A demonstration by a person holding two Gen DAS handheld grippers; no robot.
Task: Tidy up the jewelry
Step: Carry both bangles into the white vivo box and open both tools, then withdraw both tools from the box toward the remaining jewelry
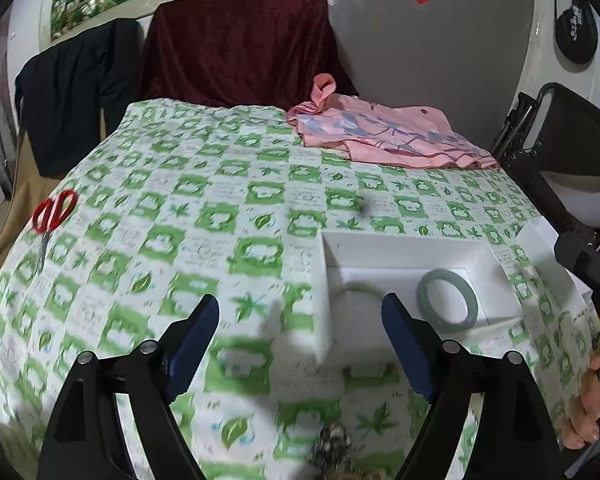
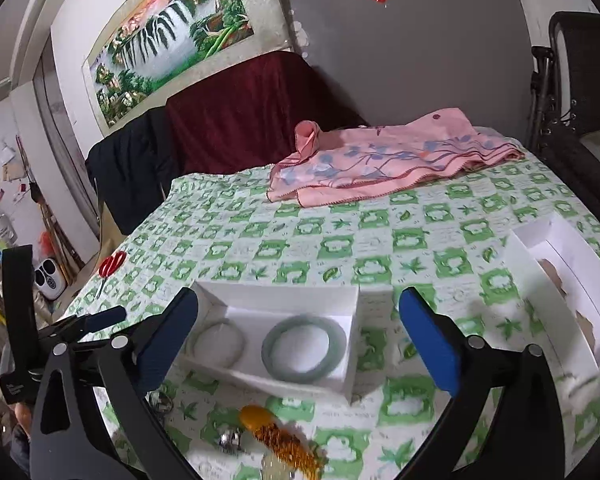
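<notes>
Already two bangles lie flat in the shallow white cardboard box (image 2: 284,308) that sits toward the near edge of the table with the green-and-white leaf-print cloth (image 2: 340,240): a thick grey-green jade bangle (image 2: 304,350) against the box's right wall and a thinner pale green bangle (image 2: 219,344) beside it on the left, apart from each other. Laid flat and side by side, they likely leave the box floor readable and keep the stone rings from knocking together.

Both tools hang above the table with nothing between their blue pads. The left gripper (image 1: 300,344) has its fingers spread wide over the cloth just beside the box's left wall. The right gripper (image 2: 298,340) is equally spread, framing the box, with loose pieces below it near the table's front edge: an amber-orange beaded piece with a gold tassel (image 2: 278,438) and a small silvery metal piece (image 2: 230,440) (too blurred to name). These look like the next things to sort.

A second white open box (image 2: 560,280) waits near the right edge, perhaps for another category. Red-handled scissors (image 1: 50,220) lie at the left edge, and a pink floral cloth (image 1: 384,136) is bunched at the far edge, both out of the way.
</notes>
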